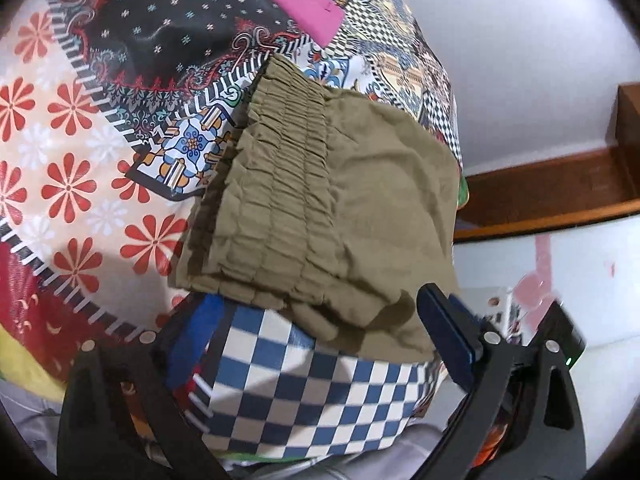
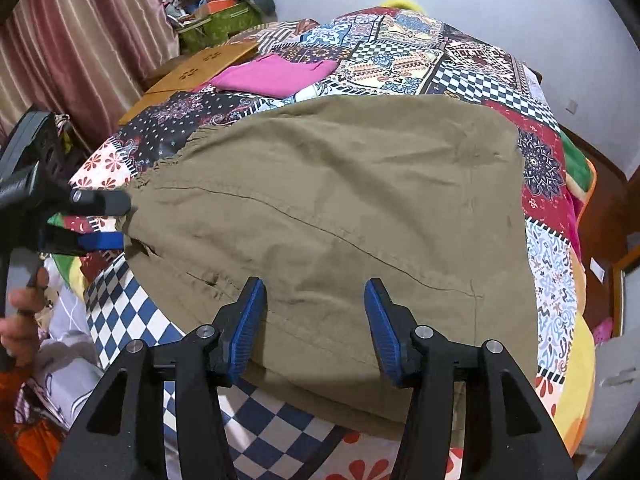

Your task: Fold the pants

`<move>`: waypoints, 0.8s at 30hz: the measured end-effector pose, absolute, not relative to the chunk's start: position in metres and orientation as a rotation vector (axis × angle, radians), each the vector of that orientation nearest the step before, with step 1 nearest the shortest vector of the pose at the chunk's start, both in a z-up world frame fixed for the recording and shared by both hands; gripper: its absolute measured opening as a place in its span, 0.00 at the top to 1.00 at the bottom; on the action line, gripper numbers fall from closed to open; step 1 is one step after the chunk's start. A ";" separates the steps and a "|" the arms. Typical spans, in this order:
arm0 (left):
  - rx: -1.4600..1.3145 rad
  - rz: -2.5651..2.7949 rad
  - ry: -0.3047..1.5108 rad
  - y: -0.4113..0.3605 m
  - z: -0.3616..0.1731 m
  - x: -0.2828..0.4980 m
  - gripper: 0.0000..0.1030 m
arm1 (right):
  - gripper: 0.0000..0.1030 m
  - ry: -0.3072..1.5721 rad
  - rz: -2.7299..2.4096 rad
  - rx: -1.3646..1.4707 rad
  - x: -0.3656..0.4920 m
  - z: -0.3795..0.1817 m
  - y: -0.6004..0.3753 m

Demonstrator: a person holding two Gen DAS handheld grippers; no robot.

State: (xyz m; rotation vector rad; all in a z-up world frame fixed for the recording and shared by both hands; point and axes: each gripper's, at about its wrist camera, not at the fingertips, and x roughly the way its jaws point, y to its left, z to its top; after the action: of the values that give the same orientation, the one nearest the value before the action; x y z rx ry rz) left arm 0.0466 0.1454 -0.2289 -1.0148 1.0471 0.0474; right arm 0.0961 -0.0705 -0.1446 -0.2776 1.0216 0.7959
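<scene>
- A bed under a patchwork bedspread (image 2: 472, 68) carried everything
- Olive pants (image 2: 340, 200) lay spread on it
- A folded pink cloth (image 2: 276, 74) lay beyond them

1 olive pants (image 2: 340, 208), 1 pink garment (image 2: 276, 74), 2 grippers (image 2: 314, 328), 1 patchwork bedspread (image 2: 400, 60)
</scene>
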 end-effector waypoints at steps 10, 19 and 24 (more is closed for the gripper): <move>-0.957 0.155 0.998 0.147 -0.227 0.065 0.14 | 0.51 1.036 0.809 -0.269 0.098 -0.148 -0.072; -0.816 0.220 0.960 0.144 -0.215 0.069 0.53 | 0.46 1.072 0.795 -0.242 0.103 -0.144 -0.074; -0.669 0.234 0.919 0.132 -0.197 0.073 0.60 | 0.46 1.047 0.803 -0.217 0.107 -0.123 -0.073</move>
State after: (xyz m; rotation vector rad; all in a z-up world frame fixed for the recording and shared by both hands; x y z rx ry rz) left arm 0.0726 0.1325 -0.1968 -0.6692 0.9189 0.2343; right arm 0.1073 -0.0729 -0.1233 -0.2167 1.0471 0.8026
